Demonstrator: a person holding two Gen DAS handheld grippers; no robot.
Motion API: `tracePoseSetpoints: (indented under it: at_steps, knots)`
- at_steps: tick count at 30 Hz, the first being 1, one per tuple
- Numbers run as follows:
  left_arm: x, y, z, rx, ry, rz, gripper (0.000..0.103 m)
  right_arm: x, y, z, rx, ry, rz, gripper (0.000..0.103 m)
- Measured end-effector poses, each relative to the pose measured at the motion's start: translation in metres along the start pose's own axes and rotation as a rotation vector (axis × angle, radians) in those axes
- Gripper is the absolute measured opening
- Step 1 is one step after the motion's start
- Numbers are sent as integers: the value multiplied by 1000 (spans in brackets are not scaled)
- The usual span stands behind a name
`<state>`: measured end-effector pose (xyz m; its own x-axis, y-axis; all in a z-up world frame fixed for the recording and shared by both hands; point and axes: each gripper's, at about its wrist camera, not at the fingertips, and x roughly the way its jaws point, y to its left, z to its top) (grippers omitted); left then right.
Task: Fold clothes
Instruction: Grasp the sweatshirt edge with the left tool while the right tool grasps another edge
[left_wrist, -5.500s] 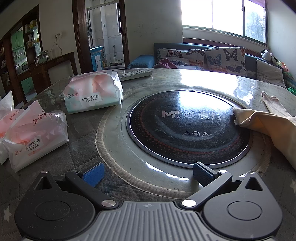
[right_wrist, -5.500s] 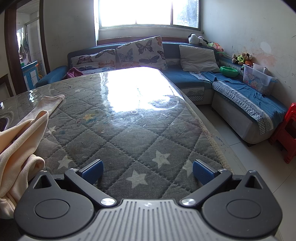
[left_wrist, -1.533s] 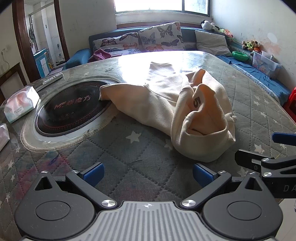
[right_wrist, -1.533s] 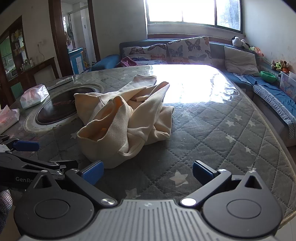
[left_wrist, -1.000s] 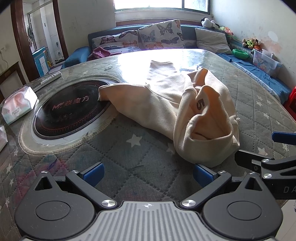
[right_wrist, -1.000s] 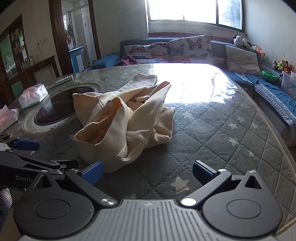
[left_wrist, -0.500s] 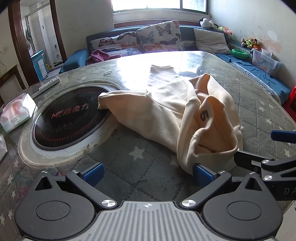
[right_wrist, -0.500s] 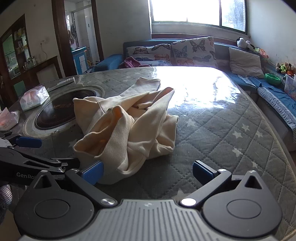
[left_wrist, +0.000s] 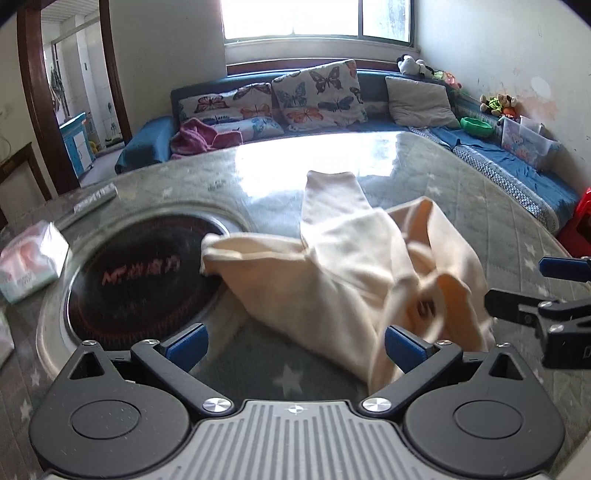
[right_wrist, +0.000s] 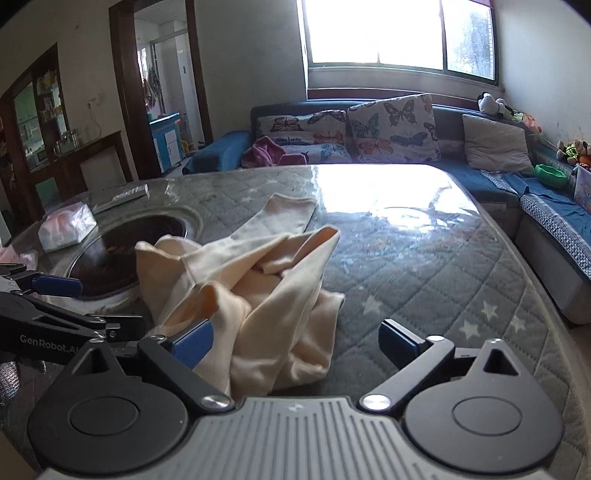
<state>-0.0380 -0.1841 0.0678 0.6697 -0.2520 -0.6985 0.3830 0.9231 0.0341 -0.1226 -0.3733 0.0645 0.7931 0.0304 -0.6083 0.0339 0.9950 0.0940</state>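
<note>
A cream garment (left_wrist: 354, 273) lies crumpled on the quilted table, one end draped over the round cooktop; it also shows in the right wrist view (right_wrist: 255, 291). My left gripper (left_wrist: 293, 341) is open, its right pad against the garment's near hem. My right gripper (right_wrist: 295, 341) is open, with the garment's near edge between its pads and its left pad touching the cloth. Each gripper shows at the side of the other's view: the right gripper (left_wrist: 554, 295) and the left gripper (right_wrist: 55, 306).
A black round cooktop (left_wrist: 140, 280) is set into the table at the left. Tissue packs (left_wrist: 29, 258) and a remote (left_wrist: 94, 197) lie beyond it. A blue sofa with butterfly cushions (left_wrist: 317, 96) runs behind and to the right of the table.
Both grippers have moved forward to the garment's near edge, which now sits at and between their pads. The cloth's near fold looks shifted and blurred.
</note>
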Motion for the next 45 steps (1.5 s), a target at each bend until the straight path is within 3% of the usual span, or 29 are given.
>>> tracePoseSetpoints:
  at_steps: [8,19,27,32,36,40,45]
  knots:
    - [30,-2,41,3,-47,-96,102,34,-27,33,4,0,-34,79]
    - [89,-40,62,194,17,-232,64,101,-60,61,82,100,57,55]
    - [89,-43,60,245,28,-289,62,125,-56,68,68,136,101,47]
    - [98,-44,58,259,57,-296,41,133,-51,69,47,154,117,38]
    - [101,-41,57,253,64,-299,16,136,-46,70,16,165,111,34]
    - [93,-31,58,214,43,-301,5,138,-43,69,-2,168,111,19]
    - [71,-6,55,141,-3,-277,3,127,-45,66,-1,116,67,6]
